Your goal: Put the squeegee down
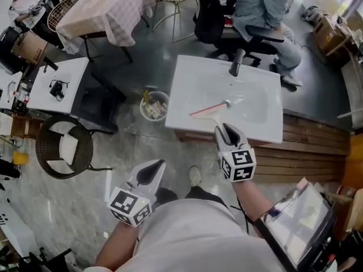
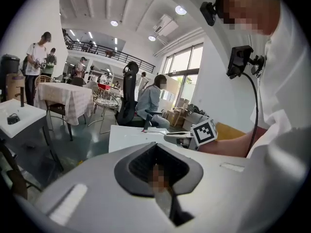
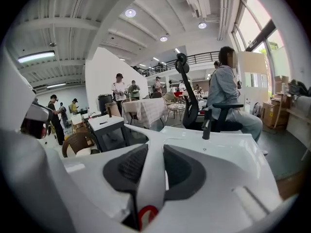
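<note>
Head view: white sink (image 1: 187,89) with a black faucet (image 1: 236,62) at its far edge. The right gripper (image 1: 226,130) sits at the sink's near edge, jaws clamped on the white handle of the squeegee (image 1: 211,111). The squeegee's red blade lies over the basin, near the middle; can't tell if it touches the sink. The left gripper (image 1: 150,171) is off the sink, over the floor near the person's body, jaws together with nothing in them. A bin (image 1: 154,105) stands on the floor just beside the sink's left near corner, and a wicker chair (image 1: 62,146) is farther left. A seated person (image 1: 262,7) is beyond the far edge. Left gripper view: dark pads closed on each other, nothing between them. The right gripper's marker cube shows ahead at the sink's edge, with the sink and the seated person behind it. Right gripper view: the white handle runs up between the two dark pads, both pressing on it, with a red mark at its lower end. The squeegee's head points out over the sink, faucet straight ahead.
</note>
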Available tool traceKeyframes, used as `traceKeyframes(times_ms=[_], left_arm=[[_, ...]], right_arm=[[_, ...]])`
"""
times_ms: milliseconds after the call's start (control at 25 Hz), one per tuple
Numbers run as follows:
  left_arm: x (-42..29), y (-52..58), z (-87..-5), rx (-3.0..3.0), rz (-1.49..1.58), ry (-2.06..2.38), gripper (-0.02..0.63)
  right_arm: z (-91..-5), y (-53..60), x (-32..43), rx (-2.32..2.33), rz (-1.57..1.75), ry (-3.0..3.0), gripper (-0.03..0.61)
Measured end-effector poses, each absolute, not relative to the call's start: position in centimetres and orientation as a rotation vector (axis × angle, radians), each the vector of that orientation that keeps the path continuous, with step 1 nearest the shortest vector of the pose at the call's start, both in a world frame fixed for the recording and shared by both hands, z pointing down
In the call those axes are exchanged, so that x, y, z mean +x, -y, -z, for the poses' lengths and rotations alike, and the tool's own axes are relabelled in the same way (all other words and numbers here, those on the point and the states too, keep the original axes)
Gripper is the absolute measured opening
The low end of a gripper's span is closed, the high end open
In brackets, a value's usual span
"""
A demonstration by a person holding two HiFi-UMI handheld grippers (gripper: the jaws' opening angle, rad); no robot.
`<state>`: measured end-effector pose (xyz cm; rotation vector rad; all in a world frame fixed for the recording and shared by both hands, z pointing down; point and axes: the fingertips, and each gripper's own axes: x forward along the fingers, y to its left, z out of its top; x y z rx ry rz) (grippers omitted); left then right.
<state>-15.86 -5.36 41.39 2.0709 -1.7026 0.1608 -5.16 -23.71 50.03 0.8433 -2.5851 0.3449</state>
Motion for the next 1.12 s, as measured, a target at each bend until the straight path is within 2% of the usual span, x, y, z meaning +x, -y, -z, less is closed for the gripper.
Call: traceKeyframes(times_ms=[400, 840, 1120], left_arm=[[-22.4, 12.0, -43.3, 2.101, -0.161, 1.613, 0.008], [-35.4, 17.9, -43.6, 2.281, -0.243, 1.365, 0.008], [-41.2, 19.8, -44.6, 2.328, -0.300, 1.257, 0.008]], right_arm=[[-54.4, 29.7, -12.7, 0.914, -0.393, 2.523, 0.103], [-58.4, 35.0, -23.0, 1.232, -0.487, 2.365, 0.103], [-61.3, 39.0, -28.0, 1.372, -0.483, 2.282, 0.104]])
